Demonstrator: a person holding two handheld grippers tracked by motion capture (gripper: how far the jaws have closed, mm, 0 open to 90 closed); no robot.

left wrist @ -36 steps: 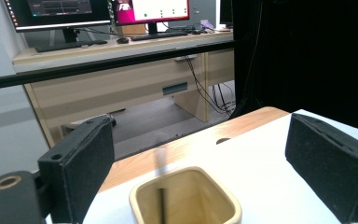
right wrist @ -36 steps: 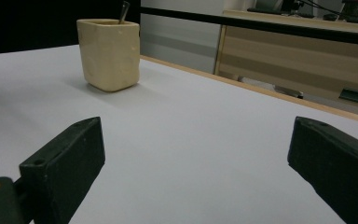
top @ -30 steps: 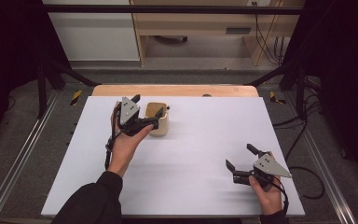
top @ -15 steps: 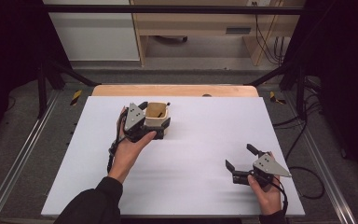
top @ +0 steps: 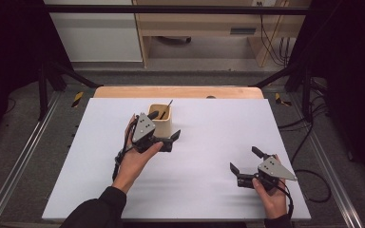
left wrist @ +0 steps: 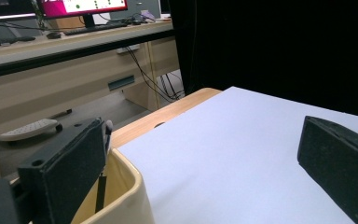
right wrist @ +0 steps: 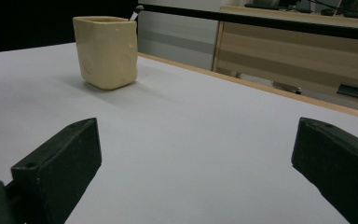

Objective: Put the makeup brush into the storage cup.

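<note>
Left gripper (top: 164, 130) wide open beside cream cup (top: 160, 121), holding nothing. Right gripper (top: 248, 160) open, idle, near right. Step: grasping cup; next, close on wall.

The squat cream-yellow square cup (right wrist: 106, 50) looks like glazed ceramic or smooth plastic, softly glossy, with slight dimples in its wall. The white matt sheet covering the table (top: 209, 142) is smooth and paper-like, and a strip of pale varnished wood shows at its far edge. The black fingers (right wrist: 58, 165) of the right gripper (top: 247, 160) look like matt, faintly grainy plastic, and its three-cornered plate is dull grey metal.
</note>
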